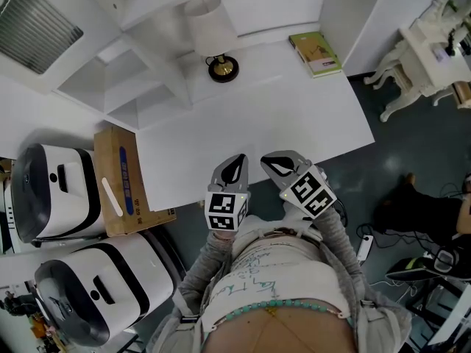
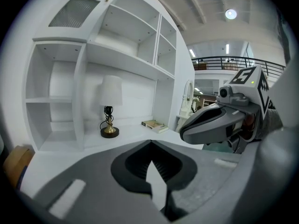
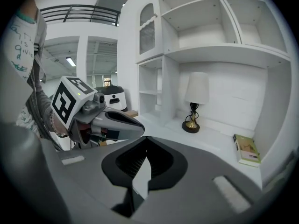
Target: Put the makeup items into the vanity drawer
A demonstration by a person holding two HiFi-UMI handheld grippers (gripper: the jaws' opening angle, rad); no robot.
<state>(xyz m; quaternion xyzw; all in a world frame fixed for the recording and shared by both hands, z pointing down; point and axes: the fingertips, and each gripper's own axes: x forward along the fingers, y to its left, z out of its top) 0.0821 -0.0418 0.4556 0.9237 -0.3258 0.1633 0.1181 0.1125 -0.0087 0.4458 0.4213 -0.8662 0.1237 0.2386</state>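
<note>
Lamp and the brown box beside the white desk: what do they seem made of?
The lamp base looks like polished brass-type metal: gold and shiny. The shade is probably fabric or paper, matte off-white. The box looks like cardboard, by its dull brown faces.

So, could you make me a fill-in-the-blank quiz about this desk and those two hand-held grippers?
1. A green-covered ____ lies on the white desk, to the right of the lamp.
2. The left gripper and the right gripper both have their jaws ____, with nothing between them.
3. Beside the desk, on the person's left, sits a brown cardboard ____.
Missing words: book; shut; box.
</note>
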